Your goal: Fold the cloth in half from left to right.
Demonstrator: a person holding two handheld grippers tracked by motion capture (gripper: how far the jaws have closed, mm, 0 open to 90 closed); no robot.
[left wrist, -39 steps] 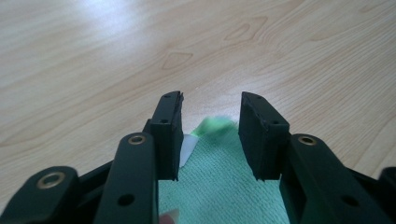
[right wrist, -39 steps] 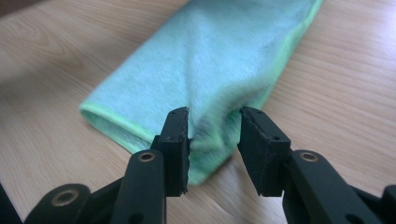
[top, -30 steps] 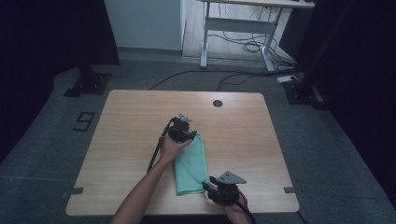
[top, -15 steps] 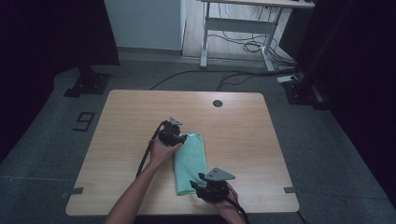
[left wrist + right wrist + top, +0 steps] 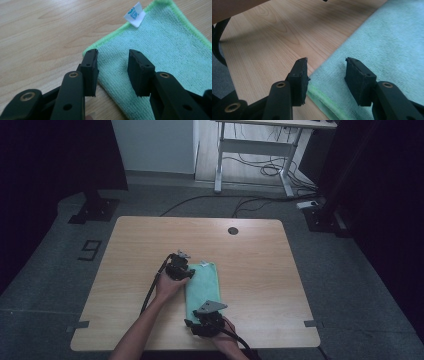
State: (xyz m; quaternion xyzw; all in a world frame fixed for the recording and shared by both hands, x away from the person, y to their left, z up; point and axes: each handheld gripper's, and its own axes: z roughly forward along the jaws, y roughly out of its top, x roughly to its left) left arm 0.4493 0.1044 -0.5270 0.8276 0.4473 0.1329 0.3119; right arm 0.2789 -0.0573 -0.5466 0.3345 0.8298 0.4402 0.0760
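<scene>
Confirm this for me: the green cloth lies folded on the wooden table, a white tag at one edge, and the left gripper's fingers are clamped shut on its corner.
Not quite. The left gripper is not clamped: in the left gripper view its fingers stand apart over the corner of the green cloth, pressing nothing. The rest holds: the cloth lies folded on the wooden table, with a white tag at one edge.

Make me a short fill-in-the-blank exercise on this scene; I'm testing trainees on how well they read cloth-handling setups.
1. The folded green microfibre cloth lies flat on the light ______ table.
2. The left gripper holds its jaws apart over the cloth's corner nearest the small ______ tag.
3. In the right gripper view, the right gripper straddles the cloth's bright ______ stitched edge, jaws apart.
4. In the high view, the left gripper is at the cloth's ______ end.

Missing words: wooden; white; green; far
</scene>
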